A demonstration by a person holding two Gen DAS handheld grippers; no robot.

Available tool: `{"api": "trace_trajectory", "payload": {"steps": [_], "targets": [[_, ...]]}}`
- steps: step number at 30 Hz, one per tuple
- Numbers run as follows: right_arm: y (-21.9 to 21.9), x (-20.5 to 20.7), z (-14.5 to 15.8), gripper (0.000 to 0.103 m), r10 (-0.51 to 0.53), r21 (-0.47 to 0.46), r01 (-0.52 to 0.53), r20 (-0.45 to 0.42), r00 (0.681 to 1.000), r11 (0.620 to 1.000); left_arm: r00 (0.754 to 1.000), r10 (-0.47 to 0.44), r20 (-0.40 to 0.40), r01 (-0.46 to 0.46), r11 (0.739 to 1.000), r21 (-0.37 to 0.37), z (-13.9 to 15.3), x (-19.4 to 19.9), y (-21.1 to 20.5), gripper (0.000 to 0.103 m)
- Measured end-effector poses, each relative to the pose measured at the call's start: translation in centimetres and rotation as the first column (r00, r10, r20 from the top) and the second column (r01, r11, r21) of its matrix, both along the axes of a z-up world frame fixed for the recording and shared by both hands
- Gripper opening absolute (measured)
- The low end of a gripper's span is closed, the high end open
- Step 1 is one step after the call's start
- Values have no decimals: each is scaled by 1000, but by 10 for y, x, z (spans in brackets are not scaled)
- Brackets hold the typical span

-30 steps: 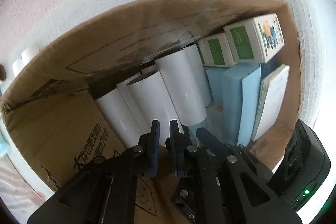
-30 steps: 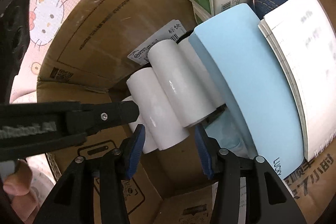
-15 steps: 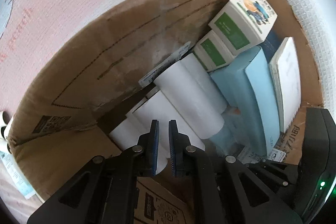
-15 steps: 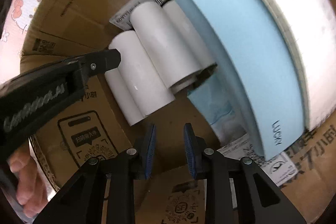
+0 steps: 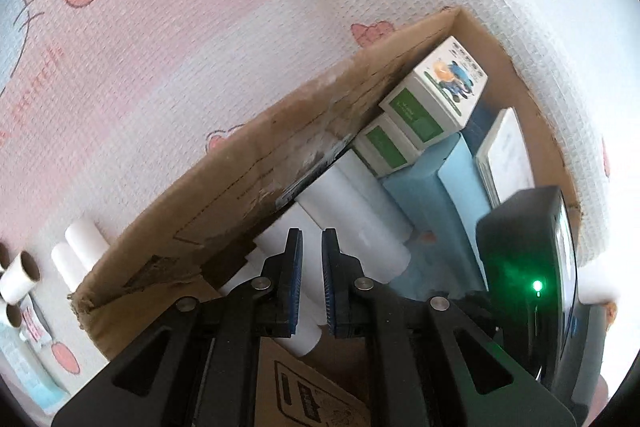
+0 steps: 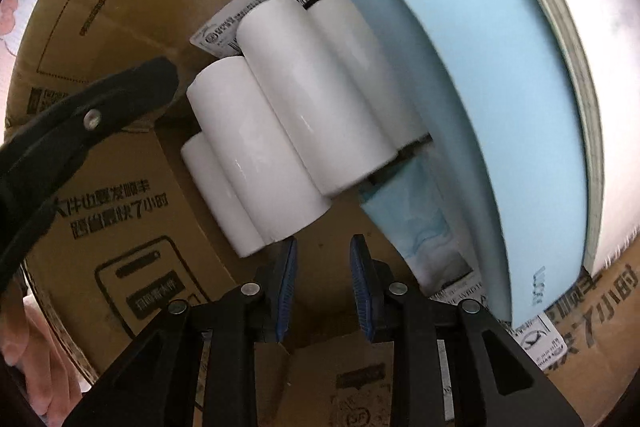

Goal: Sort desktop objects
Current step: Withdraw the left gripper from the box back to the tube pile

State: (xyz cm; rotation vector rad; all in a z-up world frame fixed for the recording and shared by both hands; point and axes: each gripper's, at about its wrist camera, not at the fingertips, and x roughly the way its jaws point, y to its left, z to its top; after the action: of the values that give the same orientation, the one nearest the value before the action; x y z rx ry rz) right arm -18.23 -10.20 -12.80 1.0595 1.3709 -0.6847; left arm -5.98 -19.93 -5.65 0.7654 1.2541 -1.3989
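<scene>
A cardboard box (image 5: 224, 203) holds several white paper rolls (image 6: 288, 131), a light blue book (image 6: 492, 115), a white notebook (image 6: 592, 75) and green-and-white cartons (image 5: 432, 95). My left gripper (image 5: 311, 251) is above the box's near edge, its jaws nearly together with nothing between them. My right gripper (image 6: 323, 259) is inside the box just below the rolls, its jaws a little apart and empty. The left gripper's finger (image 6: 120, 99) shows at the left of the right wrist view.
More white rolls (image 5: 80, 247) and cardboard tubes (image 5: 20, 271) lie on the pink cartoon mat (image 5: 200, 27) left of the box. The right gripper's black body (image 5: 532, 267) with a green light is at the right. A blue packet (image 6: 420, 231) lies on the box floor.
The left gripper has pulled up and back from the box, so more mat shows. The right gripper's jaws narrowed, then opened slightly again, and it drew back from the rolls.
</scene>
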Motion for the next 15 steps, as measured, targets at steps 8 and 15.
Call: {"api": "trace_trajectory", "payload": {"steps": [8, 15], "targets": [[22, 4, 13, 23, 23, -62, -25, -31, 999, 998, 999, -51, 0, 51, 997, -57, 1, -32, -10, 19], [51, -2, 51, 24, 12, -163, 1, 81, 997, 987, 998, -61, -30, 55, 983, -174, 19, -41, 9, 49]]}}
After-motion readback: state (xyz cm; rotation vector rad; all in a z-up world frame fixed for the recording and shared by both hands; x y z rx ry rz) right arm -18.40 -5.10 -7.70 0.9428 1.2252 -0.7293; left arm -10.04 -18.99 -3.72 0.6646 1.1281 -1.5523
